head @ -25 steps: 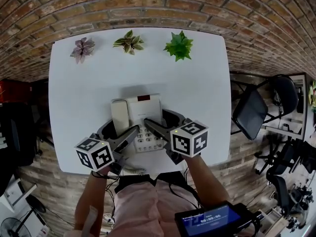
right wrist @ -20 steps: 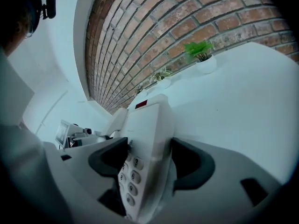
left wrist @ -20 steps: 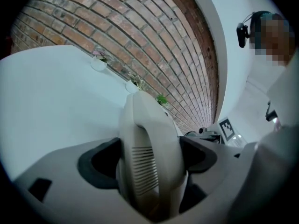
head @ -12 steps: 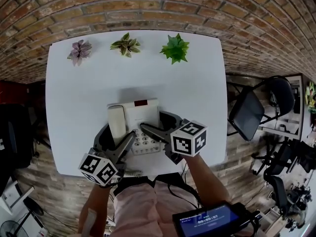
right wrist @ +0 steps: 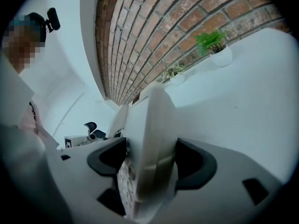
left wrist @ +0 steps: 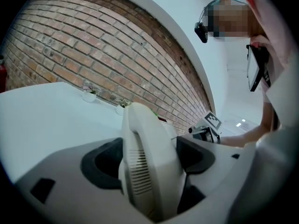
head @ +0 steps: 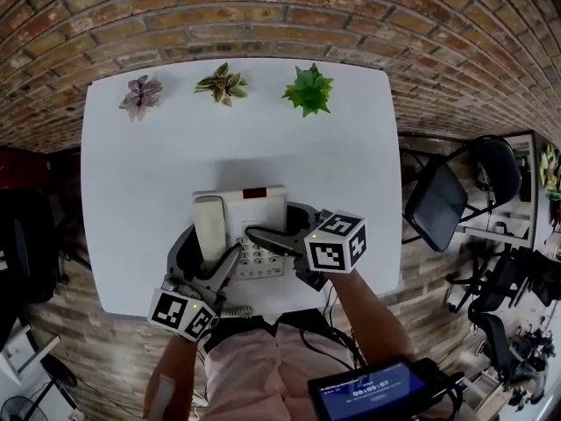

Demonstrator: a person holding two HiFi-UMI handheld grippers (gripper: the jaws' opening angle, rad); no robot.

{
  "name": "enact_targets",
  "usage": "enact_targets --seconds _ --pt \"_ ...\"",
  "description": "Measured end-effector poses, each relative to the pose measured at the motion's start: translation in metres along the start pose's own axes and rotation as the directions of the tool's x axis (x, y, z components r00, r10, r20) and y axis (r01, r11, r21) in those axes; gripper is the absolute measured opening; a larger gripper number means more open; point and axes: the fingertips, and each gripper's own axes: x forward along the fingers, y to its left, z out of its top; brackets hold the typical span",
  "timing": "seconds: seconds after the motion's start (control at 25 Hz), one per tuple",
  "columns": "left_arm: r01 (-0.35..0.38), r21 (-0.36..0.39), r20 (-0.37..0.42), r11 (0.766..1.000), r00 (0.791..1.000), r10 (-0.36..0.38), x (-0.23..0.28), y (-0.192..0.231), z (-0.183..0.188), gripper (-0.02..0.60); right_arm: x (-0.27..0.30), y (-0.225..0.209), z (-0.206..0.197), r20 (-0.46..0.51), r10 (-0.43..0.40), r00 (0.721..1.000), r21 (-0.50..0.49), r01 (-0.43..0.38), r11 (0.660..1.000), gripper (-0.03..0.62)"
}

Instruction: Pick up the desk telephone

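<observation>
The white desk telephone (head: 254, 210) lies near the front edge of the white table (head: 140, 165), its handset (head: 209, 220) on its left side. My left gripper (head: 213, 240) reaches in from the front, and its jaws are closing with the handset (left wrist: 145, 139) between the black pads, which touch both sides. My right gripper (head: 270, 221) straddles the phone's right edge. In the right gripper view the base (right wrist: 152, 125) fills the gap between the pads, and the keypad (right wrist: 125, 178) shows low on the left.
Three small potted plants stand along the table's far edge: purple (head: 140, 90), variegated (head: 223, 82), green (head: 307, 89). A brick wall is behind them. The coiled cord (head: 232, 308) hangs off the front edge. A dark chair (head: 447, 196) stands to the right.
The left gripper has rolled, and its marker cube has swung down toward the person while its jaws drew in on the handset. The right gripper has hardly moved.
</observation>
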Motion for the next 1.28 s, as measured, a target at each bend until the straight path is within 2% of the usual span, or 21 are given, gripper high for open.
enact_targets --seconds 0.08,0.28,0.48,0.64,0.88,0.96,1.04,1.12,1.24,1.28 --pt "0.026 -0.007 -0.007 1.000 1.000 -0.026 0.000 -0.002 0.000 0.377 -0.003 0.003 0.002 0.024 0.023 0.999 -0.019 -0.023 1.000 0.318" --pt "0.105 -0.099 -0.056 0.990 0.992 -0.110 -0.002 0.003 -0.003 0.439 -0.008 0.009 0.004 0.073 0.062 0.995 -0.067 -0.058 0.996 0.304" --pt "0.210 -0.159 -0.106 0.965 0.968 -0.228 0.003 -0.004 -0.008 0.446 -0.006 0.017 0.001 0.071 0.108 0.992 -0.105 -0.100 0.989 0.297" --pt "0.230 -0.199 -0.104 0.953 0.961 -0.254 0.005 -0.003 -0.006 0.445 -0.009 0.022 0.004 0.109 0.144 0.984 -0.122 -0.131 0.984 0.288" --pt "0.212 -0.074 -0.021 0.975 0.977 -0.214 -0.001 -0.010 0.004 0.443 -0.012 0.026 0.006 0.128 0.164 0.978 -0.167 -0.141 0.976 0.295" --pt "0.200 -0.062 -0.005 0.978 0.980 -0.201 -0.004 -0.010 0.004 0.442 -0.010 0.024 0.004 0.119 0.145 0.982 -0.125 -0.130 0.984 0.309" --pt "0.193 -0.052 0.008 0.980 0.981 -0.192 -0.007 -0.010 0.004 0.442 -0.010 0.019 0.001 0.106 0.118 0.987 -0.058 -0.112 0.992 0.350" --pt "0.190 -0.041 0.018 0.981 0.982 -0.189 -0.009 -0.011 0.005 0.440 -0.009 0.020 -0.006 0.074 0.123 0.990 -0.011 -0.123 0.992 0.364" --pt "0.193 -0.032 0.023 0.981 0.981 -0.192 -0.009 -0.012 0.005 0.440 -0.003 0.032 -0.021 -0.033 0.187 0.982 -0.018 -0.188 0.982 0.353" --pt "0.199 -0.030 0.022 0.980 0.980 -0.198 -0.009 -0.013 0.006 0.440 -0.002 0.035 -0.025 -0.053 0.199 0.979 -0.031 -0.201 0.979 0.309"
